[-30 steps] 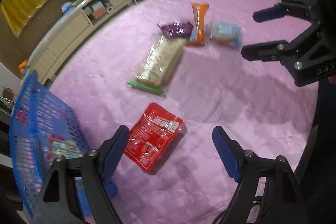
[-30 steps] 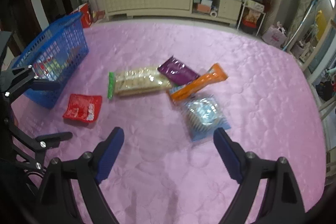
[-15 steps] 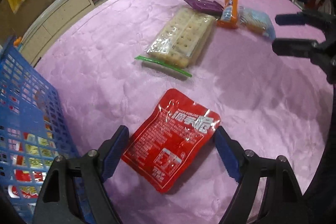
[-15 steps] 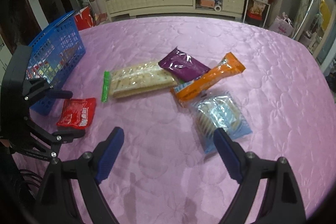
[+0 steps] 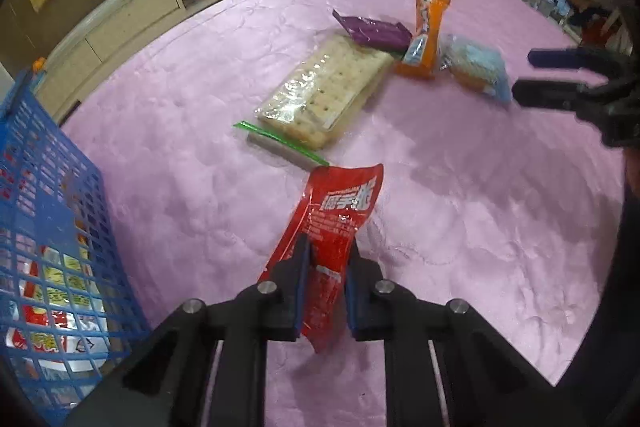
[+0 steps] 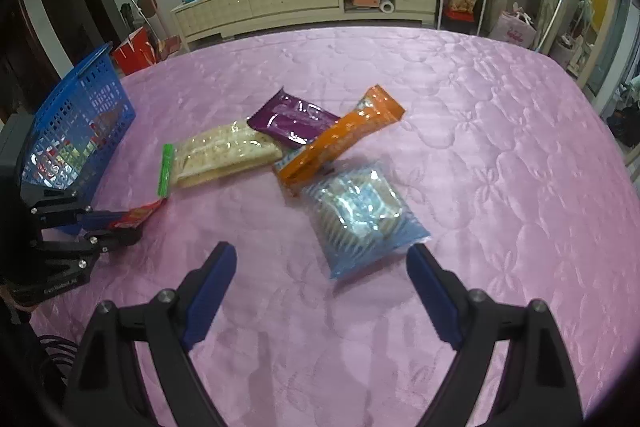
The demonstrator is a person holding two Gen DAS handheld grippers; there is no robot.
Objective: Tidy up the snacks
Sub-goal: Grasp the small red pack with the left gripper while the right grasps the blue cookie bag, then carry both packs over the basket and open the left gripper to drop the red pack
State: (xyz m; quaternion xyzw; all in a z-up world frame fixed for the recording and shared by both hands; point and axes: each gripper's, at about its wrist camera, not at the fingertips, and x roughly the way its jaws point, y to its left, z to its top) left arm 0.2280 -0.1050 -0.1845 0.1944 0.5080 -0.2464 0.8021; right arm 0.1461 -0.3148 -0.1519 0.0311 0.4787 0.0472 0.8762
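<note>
**Thin grip on the red pack, blue pack next**

Nearest in the left wrist view, the left gripper [image 5: 325,267] is clamped on the red pack [image 5: 338,223]. Its pads pinch the lower part of the pouch, which has buckled into a narrow fold and stands up off the pink surface [image 5: 460,227]. That hold looks slim: the foil is slick, and most of the pouch hangs free beyond the pads, so a quick swing toward the basket [image 5: 48,227] could let it slide out or flap against the basket's wall and catch on the rim. The basket stands just to the left and already holds packs.

In the right wrist view, the right gripper [image 6: 320,287] is spread wide and holds nothing, hanging over the surface just short of the blue pack [image 6: 362,215]. That pack's far edge lies against the orange bar [image 6: 340,143]; closing there could drag the bar along or nudge it. The puffy wrapper may also squirt out from between the pads if pinched at its corner.

Farther off, the orange bar rests across the purple pack [image 6: 294,123], which overlaps the crackers [image 6: 224,153]. Lifting any one of them may disturb its neighbours.
</note>
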